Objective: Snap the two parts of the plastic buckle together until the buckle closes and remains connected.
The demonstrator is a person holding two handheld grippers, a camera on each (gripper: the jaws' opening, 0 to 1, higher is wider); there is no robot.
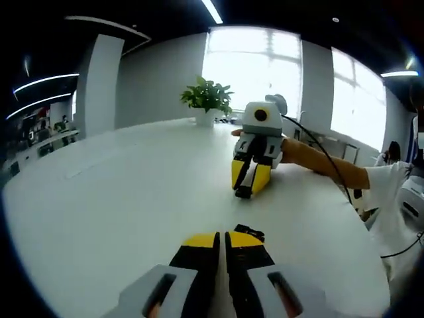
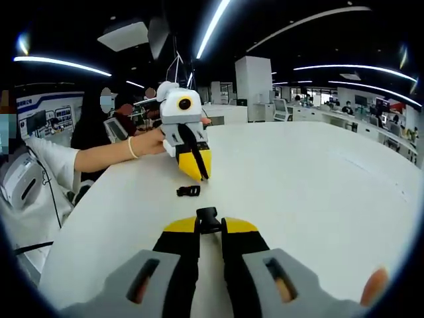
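Observation:
One black buckle part is pinched between the yellow tips of my right gripper, which is shut on it just above the white table. The left gripper view has that gripper ahead, with the black part at its tips. The other black buckle part lies loose on the table. My left gripper hangs just behind it, jaws shut with nothing in them. From the left gripper this loose part peeks out beside the right jaw tip.
A potted plant stands at the far side of the table. A person's forearm and a black cable reach in over the table edge. The person's other arm enters from the left.

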